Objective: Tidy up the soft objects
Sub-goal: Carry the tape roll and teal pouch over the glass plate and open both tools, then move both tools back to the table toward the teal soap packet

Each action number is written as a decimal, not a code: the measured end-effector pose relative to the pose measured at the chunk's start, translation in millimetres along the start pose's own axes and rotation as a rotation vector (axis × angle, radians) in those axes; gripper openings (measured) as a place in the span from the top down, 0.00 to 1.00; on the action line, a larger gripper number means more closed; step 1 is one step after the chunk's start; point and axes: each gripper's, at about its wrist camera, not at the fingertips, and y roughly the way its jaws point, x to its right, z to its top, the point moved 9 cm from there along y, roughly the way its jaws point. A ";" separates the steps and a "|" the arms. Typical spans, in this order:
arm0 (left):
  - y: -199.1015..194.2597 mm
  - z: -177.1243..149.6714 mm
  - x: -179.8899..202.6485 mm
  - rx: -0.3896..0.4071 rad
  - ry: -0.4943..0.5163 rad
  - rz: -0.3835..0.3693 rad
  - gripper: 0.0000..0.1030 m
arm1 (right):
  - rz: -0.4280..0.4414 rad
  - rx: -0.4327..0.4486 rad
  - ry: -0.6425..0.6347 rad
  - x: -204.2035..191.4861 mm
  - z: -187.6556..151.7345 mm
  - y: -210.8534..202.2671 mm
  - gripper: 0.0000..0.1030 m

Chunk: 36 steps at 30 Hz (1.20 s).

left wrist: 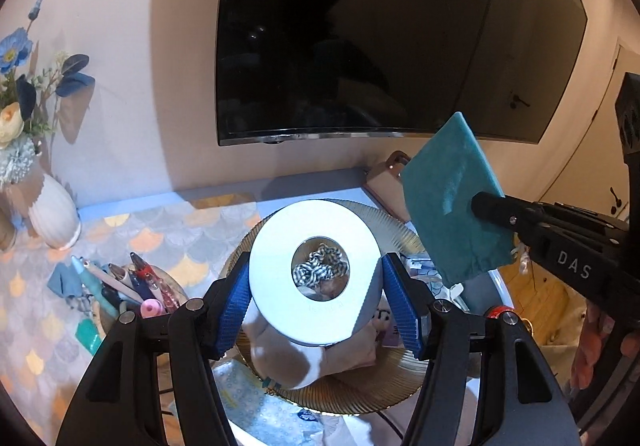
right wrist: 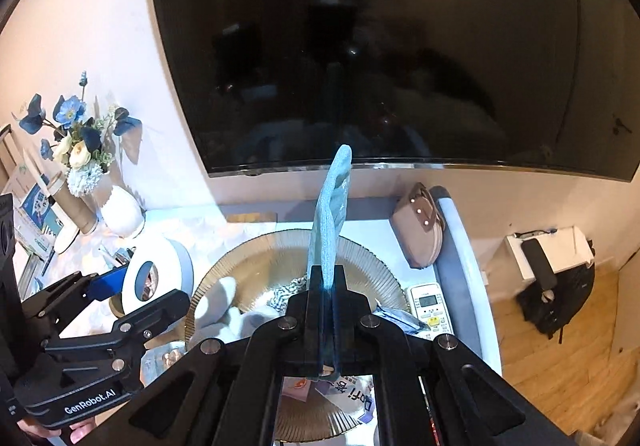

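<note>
Left claw point(left wrist: 316, 286) clamps our white canister point(left wrist: 314, 272) | right claw point(right wrist: 328, 286) pinches teal cloth point(right wrist: 330, 230) | risk: floppy cloth snags canister hole, slips free.

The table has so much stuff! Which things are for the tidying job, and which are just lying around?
For the job: teal pouch, white ring-shaped container, striped cloth, plush toy, ribbed tray.

Lying about: vase, pens, remote, brown bag.
</note>
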 end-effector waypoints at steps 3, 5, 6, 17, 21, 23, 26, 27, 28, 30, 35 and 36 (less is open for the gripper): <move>4.6 0.7 4.9 -0.012 0.002 -0.023 0.33 | 0.006 0.002 0.010 -2.3 1.5 5.9 0.96; 7.7 1.9 5.9 -0.013 0.009 -0.025 0.23 | 0.026 -0.026 -0.016 -6.8 -0.6 11.6 0.76; 6.3 2.4 6.1 -0.005 0.013 -0.022 0.18 | 0.024 -0.034 -0.024 -8.1 -1.4 12.4 0.56; -2.9 7.4 -9.4 0.017 -0.044 -0.022 0.17 | 0.028 0.046 0.053 11.0 11.2 -6.5 0.48; -10.6 8.4 -20.9 0.034 -0.070 -0.007 0.17 | 0.036 0.039 0.065 11.2 10.5 -4.4 0.48; -19.1 9.5 -32.3 0.056 -0.100 0.004 0.17 | 0.050 0.038 0.059 5.4 11.8 -3.8 0.48; -37.6 11.5 -58.7 0.097 -0.161 0.028 0.17 | 0.078 0.043 0.024 -12.4 16.9 -2.7 0.48; -44.6 12.1 -69.8 0.112 -0.183 0.041 0.17 | 0.087 0.044 0.014 -17.8 18.4 -2.3 0.48; -53.7 12.7 -85.3 0.132 -0.209 0.066 0.17 | 0.105 0.047 -0.008 -29.3 21.7 -1.2 0.48; -70.9 11.6 -117.2 0.165 -0.264 0.120 0.17 | 0.132 0.054 -0.041 -47.6 26.5 -0.4 0.48; -97.6 -2.8 -197.2 0.207 -0.446 0.217 0.16 | 0.217 0.083 -0.136 -104.8 44.4 1.0 0.48; -103.7 -9.4 -215.7 0.216 -0.491 0.241 0.16 | 0.235 0.091 -0.158 -118.2 49.5 0.9 0.48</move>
